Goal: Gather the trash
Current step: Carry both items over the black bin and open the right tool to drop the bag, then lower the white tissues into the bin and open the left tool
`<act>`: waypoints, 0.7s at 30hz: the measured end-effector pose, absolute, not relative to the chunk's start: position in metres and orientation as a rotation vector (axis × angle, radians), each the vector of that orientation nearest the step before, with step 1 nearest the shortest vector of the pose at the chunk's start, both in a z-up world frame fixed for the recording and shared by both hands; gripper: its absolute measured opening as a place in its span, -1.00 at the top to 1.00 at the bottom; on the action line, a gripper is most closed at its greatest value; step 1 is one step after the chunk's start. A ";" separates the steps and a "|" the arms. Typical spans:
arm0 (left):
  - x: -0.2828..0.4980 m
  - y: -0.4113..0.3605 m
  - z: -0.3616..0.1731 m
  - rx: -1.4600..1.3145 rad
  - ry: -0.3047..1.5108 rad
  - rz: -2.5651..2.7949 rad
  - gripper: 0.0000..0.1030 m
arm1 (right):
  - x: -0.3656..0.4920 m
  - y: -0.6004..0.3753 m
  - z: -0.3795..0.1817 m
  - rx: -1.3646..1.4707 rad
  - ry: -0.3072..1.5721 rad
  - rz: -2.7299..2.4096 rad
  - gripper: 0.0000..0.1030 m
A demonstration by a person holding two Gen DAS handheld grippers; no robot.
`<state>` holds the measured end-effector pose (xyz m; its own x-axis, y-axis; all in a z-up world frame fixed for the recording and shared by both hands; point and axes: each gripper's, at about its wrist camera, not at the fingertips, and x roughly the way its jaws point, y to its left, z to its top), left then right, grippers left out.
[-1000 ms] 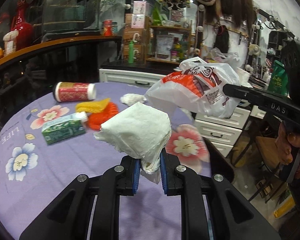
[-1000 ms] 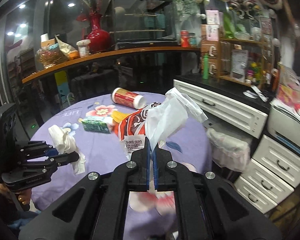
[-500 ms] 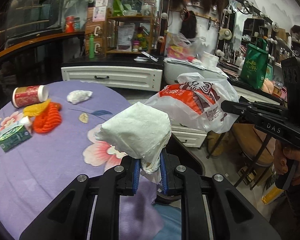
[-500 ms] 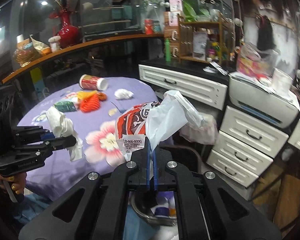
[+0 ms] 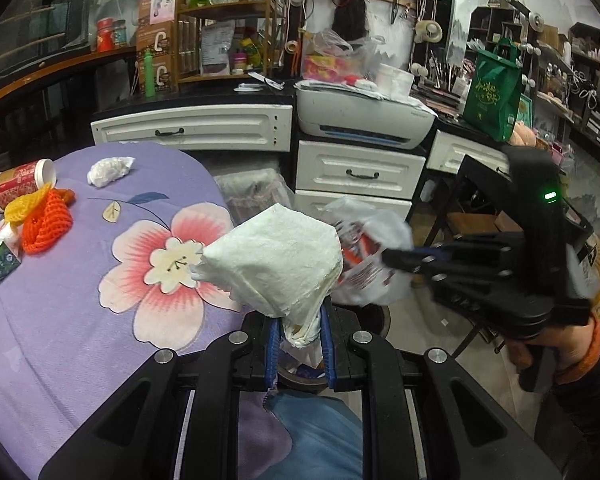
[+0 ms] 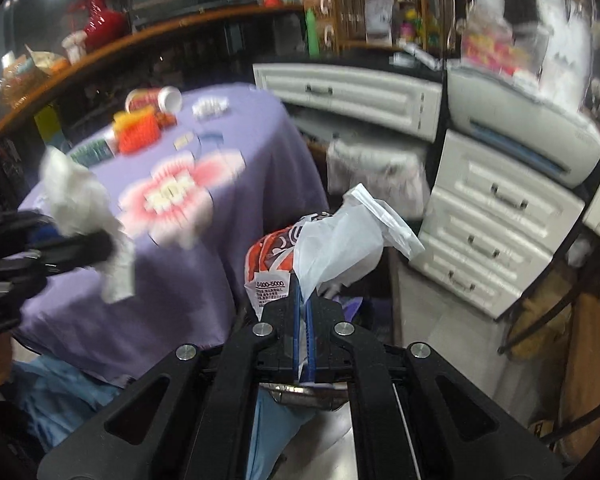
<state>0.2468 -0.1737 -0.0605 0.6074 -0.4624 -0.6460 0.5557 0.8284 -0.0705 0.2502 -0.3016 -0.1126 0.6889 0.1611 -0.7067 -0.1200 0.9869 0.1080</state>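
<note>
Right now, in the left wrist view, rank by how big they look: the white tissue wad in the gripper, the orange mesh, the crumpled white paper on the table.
1. white tissue wad, though it is nearest the camera
2. orange mesh
3. crumpled white paper

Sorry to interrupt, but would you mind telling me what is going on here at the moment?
A person is clearing trash with two handheld grippers. The left gripper is shut on a crumpled white tissue, and the right gripper is shut on a red-and-white plastic bag, both beside the purple table. A cup, orange netting and another tissue wad lie on the table.
</note>
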 end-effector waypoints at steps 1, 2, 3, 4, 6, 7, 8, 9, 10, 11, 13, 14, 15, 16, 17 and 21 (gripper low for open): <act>0.246 -0.176 -0.064 0.151 0.712 -0.593 0.66 | 0.256 -0.302 -0.124 0.065 0.818 0.152 0.94; 0.246 -0.179 -0.066 0.157 0.716 -0.594 0.66 | 0.258 -0.303 -0.130 0.069 0.827 0.147 0.94; 0.246 -0.181 -0.068 0.163 0.722 -0.596 0.66 | 0.263 -0.304 -0.139 0.083 0.842 0.139 0.93; 0.246 -0.182 -0.070 0.167 0.727 -0.598 0.66 | 0.266 -0.305 -0.147 0.101 0.854 0.138 0.93; 0.245 -0.185 -0.074 0.177 0.737 -0.601 0.66 | 0.272 -0.307 -0.158 0.129 0.878 0.141 0.93; 0.245 -0.187 -0.076 0.181 0.741 -0.602 0.66 | 0.274 -0.307 -0.163 0.135 0.886 0.133 0.92; 0.246 -0.188 -0.078 0.184 0.747 -0.604 0.66 | 0.276 -0.309 -0.167 0.138 0.895 0.128 0.91; 0.246 -0.189 -0.080 0.186 0.751 -0.604 0.66 | 0.278 -0.311 -0.172 0.147 0.908 0.125 0.87; 0.246 -0.191 -0.083 0.189 0.758 -0.607 0.66 | 0.280 -0.313 -0.176 0.155 0.918 0.121 0.71; 0.246 -0.192 -0.084 0.191 0.764 -0.609 0.66 | 0.281 -0.315 -0.180 0.163 0.927 0.115 0.34; 0.246 -0.195 -0.088 0.195 0.775 -0.615 0.66 | 0.282 -0.319 -0.185 0.171 0.916 0.085 -0.26; 0.246 -0.197 -0.090 0.198 0.780 -0.618 0.66 | 0.281 -0.321 -0.185 0.172 0.901 0.076 -0.28; 0.246 -0.199 -0.093 0.201 0.788 -0.621 0.66 | 0.281 -0.324 -0.187 0.178 0.904 0.069 -0.28; 0.247 -0.200 -0.095 0.202 0.795 -0.625 0.66 | 0.280 -0.327 -0.188 0.190 0.906 0.057 -0.28; 0.247 -0.201 -0.097 0.203 0.804 -0.629 0.66 | 0.278 -0.330 -0.187 0.200 0.904 0.047 -0.28; 0.249 -0.208 -0.106 0.215 0.831 -0.641 0.66 | 0.264 -0.345 -0.175 0.224 0.861 0.002 -0.28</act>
